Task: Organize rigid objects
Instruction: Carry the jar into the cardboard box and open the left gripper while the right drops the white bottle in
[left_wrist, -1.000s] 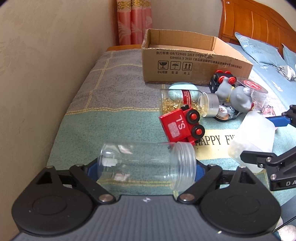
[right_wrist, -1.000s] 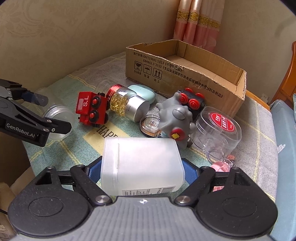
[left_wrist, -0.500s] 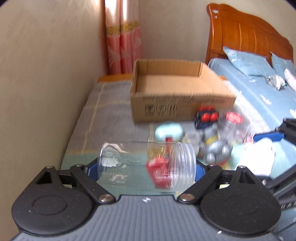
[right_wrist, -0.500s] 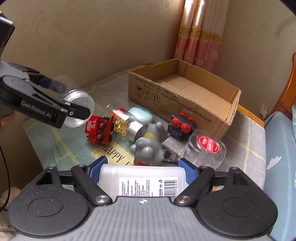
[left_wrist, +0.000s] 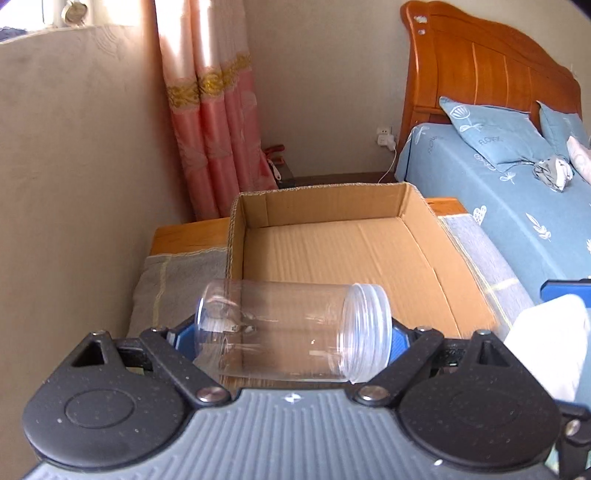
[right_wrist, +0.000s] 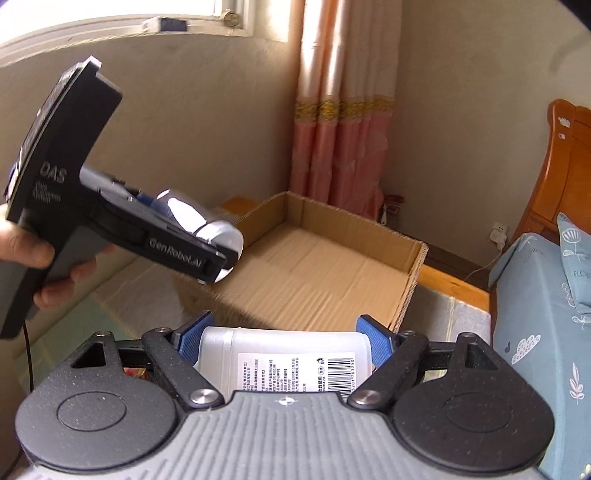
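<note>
My left gripper (left_wrist: 291, 334) is shut on a clear plastic jar (left_wrist: 291, 328), held sideways above the near edge of the open cardboard box (left_wrist: 332, 254). The jar also shows in the right wrist view (right_wrist: 207, 225), over the box's left wall. My right gripper (right_wrist: 284, 338) is shut on a white translucent plastic bottle (right_wrist: 288, 354) with a barcode label, held just in front of the box (right_wrist: 314, 266). The bottle also shows at the right edge of the left wrist view (left_wrist: 546, 339). The box is empty inside.
The box sits on a grey cloth (left_wrist: 166, 280) over a wooden table beside a beige wall (left_wrist: 74, 184). A bed with blue bedding (left_wrist: 498, 184) lies to the right. A pink curtain (left_wrist: 210, 129) hangs behind. The other toys and jars are out of view.
Both grippers have lifted their objects off the table and moved forward to the box. The toys and jars on the table have dropped out of view.
</note>
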